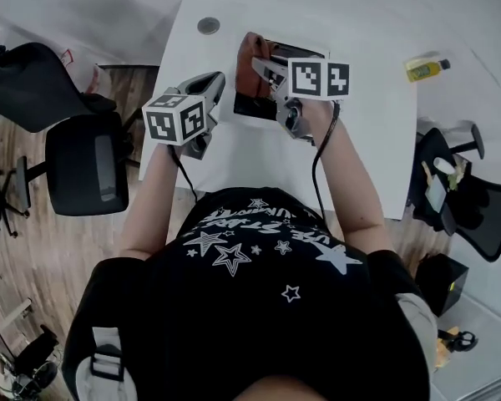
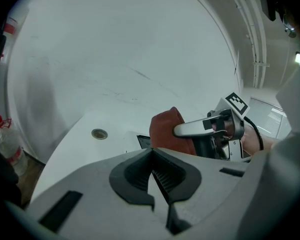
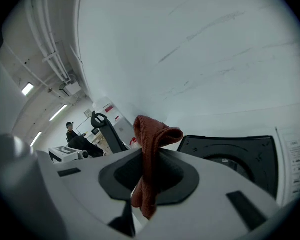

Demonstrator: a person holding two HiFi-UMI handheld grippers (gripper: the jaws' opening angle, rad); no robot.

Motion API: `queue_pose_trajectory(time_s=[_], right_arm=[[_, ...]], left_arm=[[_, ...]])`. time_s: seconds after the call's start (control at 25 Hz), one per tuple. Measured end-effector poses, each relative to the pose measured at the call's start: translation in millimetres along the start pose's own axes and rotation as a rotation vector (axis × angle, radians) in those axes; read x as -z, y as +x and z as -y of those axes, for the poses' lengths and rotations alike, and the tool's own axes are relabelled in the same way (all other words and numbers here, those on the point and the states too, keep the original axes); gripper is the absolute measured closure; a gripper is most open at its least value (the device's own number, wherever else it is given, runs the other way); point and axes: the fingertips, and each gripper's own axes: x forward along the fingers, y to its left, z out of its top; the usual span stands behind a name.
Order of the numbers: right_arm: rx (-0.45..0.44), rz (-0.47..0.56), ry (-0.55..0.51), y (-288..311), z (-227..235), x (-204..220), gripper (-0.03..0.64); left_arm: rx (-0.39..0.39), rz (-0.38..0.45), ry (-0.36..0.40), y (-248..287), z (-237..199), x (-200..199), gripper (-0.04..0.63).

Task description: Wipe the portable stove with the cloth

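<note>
Fingers (image 3: pixel 182 178) of the right gripper (image 3: pixel 149 176) pinch the red cloth (image 3: pixel 151 134) over the stove (image 3: pixel 240 151). The left gripper's (image 2: pixel 157 176) fingers meet, holding nothing, above the white worktop (image 1: pixel 250 161).

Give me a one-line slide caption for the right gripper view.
Right claw shut on a folded red-brown cloth, the black portable stove just ahead of it.

Your right gripper (image 3: pixel 149 184) pinches the rust-red cloth (image 3: pixel 151 149) between its closed jaws, a fold sticking up above them. The black portable stove (image 3: pixel 230 151) lies just beyond on your right.
</note>
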Motion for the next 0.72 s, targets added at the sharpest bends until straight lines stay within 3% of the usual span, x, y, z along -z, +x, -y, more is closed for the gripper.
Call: queue_pose_trajectory(time_s=[0.32, 0.72], right_arm=[[-0.020, -0.087, -0.016, 51, -6, 14, 0.555], [0.078, -0.147, -0.078, 49, 23, 32, 0.555]], left_arm=[[-0.013, -0.026, -0.025, -4, -15, 9, 0.588], [-0.013, -0.046, -0.023, 4, -14, 12, 0.588]])
